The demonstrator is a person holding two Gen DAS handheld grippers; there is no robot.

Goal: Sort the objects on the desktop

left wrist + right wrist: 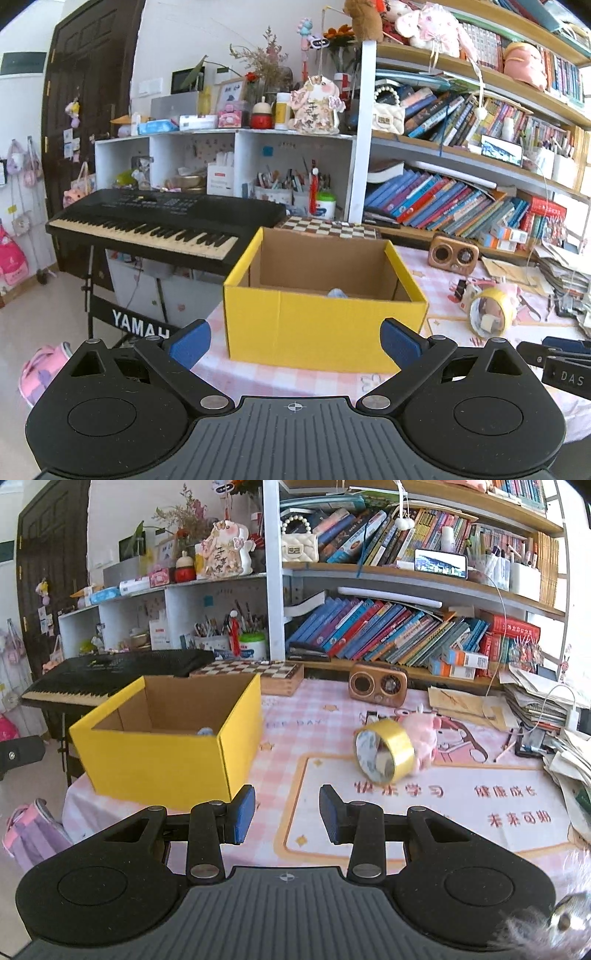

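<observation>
tape roll (384, 751) sitting light, stiff, rolly | pinching through its ring wall | both tongs (287, 814) gaping empty

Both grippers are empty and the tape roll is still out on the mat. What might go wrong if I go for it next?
The yellow tape roll stands on its edge, so a nudge from the open right gripper may send it rolling. It leans against the pink plush toy, which could get pinched or dragged along. The yellow box sits near the table's left edge, with the open left gripper right in front of it; a bump might shove it off.
</observation>
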